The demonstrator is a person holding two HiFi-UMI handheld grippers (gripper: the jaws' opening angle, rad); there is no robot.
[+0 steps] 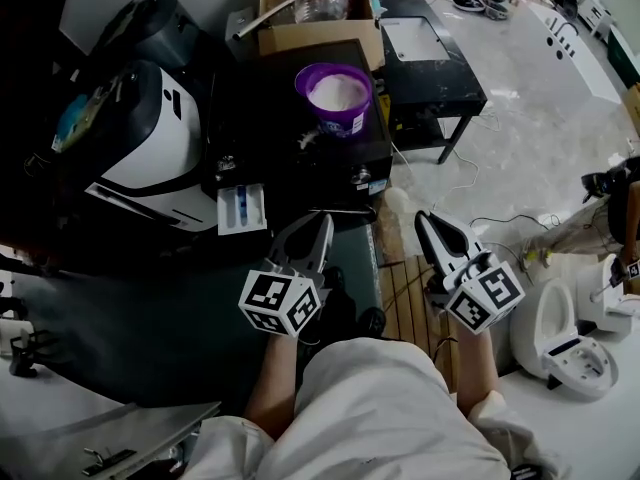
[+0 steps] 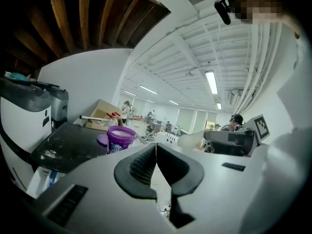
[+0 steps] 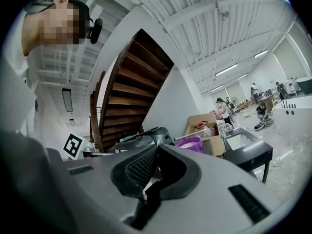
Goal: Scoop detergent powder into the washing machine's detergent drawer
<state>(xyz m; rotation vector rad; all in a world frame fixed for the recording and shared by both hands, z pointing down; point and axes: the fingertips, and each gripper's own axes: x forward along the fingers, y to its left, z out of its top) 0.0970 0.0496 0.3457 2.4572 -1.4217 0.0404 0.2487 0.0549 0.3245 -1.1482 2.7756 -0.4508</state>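
A purple tub (image 1: 335,96) full of white powder stands open on a black table (image 1: 280,158). Left of it is the white washing machine (image 1: 140,158), with its detergent drawer (image 1: 241,209) pulled out toward me. My left gripper (image 1: 320,223) hovers just right of the drawer, jaws shut and empty. My right gripper (image 1: 421,220) is held farther right, also shut on nothing. In the left gripper view the shut left gripper (image 2: 156,146) points past the tub (image 2: 120,139). From the right gripper (image 3: 157,147), the tub (image 3: 190,144) shows beyond the tips.
A cardboard box (image 1: 315,13) with plastic bottles stands behind the tub. A second black table (image 1: 435,63) is to the right, with cables on the floor. A wooden slatted board (image 1: 408,303) lies under my right gripper. A white fixture (image 1: 560,338) sits at right.
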